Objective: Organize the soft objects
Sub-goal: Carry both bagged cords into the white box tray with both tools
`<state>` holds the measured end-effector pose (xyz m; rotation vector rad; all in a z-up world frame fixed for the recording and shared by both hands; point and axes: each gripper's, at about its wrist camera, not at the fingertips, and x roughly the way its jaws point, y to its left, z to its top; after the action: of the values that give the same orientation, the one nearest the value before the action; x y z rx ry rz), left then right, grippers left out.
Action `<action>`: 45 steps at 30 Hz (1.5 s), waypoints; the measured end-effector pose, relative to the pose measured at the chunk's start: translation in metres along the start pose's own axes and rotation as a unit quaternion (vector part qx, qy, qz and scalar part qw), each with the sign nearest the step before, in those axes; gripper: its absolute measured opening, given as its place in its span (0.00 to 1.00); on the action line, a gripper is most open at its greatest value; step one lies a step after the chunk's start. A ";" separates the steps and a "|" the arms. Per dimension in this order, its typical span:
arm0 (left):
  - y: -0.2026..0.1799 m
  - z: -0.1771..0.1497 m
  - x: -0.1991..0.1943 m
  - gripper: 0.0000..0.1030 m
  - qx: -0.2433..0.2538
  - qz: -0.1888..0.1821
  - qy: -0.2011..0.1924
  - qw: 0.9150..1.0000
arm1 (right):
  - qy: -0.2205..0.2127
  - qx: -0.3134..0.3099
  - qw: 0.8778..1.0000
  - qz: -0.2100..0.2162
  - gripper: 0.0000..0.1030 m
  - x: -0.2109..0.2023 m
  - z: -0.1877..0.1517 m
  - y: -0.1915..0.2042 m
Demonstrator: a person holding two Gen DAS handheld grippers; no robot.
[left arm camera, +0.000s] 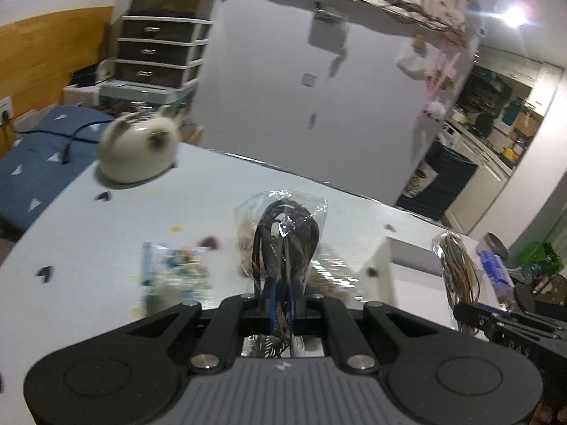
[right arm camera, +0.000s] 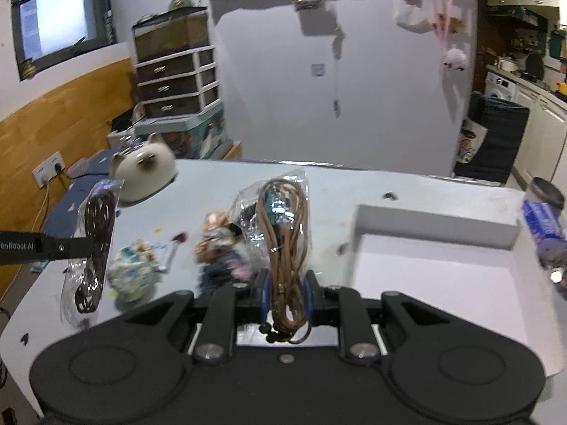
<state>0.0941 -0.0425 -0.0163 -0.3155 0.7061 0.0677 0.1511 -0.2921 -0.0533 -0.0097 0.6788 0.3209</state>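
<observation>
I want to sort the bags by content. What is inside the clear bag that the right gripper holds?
Inside the clear bag, shut in the right gripper, is a coiled brown cord. Something blue-green shows behind the coil near the top; what it is I cannot tell, since cord and glare cover it.

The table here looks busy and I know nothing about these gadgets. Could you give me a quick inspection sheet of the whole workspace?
Surface: pale table with small dark marks.
Job's things: bag of dark cord in left gripper; bag of tan cord in right gripper; white tray on the right.
Clutter: cat-shaped plush, blurred small packets.
Grippers: both fingers shut on bags, held above the table.
Cables: wall plug lead.
Surroundings: drawer unit, kitchen area at right.
</observation>
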 end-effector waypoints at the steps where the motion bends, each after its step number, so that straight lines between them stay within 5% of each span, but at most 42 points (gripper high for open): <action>1: -0.011 -0.001 0.003 0.07 0.003 -0.003 0.000 1.000 | -0.002 0.002 1.000 -0.002 0.19 -0.002 0.002 -0.012; 20: -0.202 -0.025 0.076 0.07 0.046 -0.095 0.036 0.994 | 0.007 0.075 0.997 -0.034 0.19 -0.023 -0.010 -0.192; 29: -0.275 -0.041 0.136 0.07 0.016 -0.143 0.105 0.984 | 0.032 0.119 0.990 -0.064 0.20 -0.017 -0.026 -0.258; 45: -0.334 -0.087 0.224 0.07 -0.024 -0.133 0.216 0.967 | 0.125 0.174 0.974 -0.070 0.20 0.038 -0.057 -0.319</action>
<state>0.2662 -0.3970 -0.1357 -0.4759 1.0890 -0.2465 0.2378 -0.5914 -0.1512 0.2382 0.9718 0.0616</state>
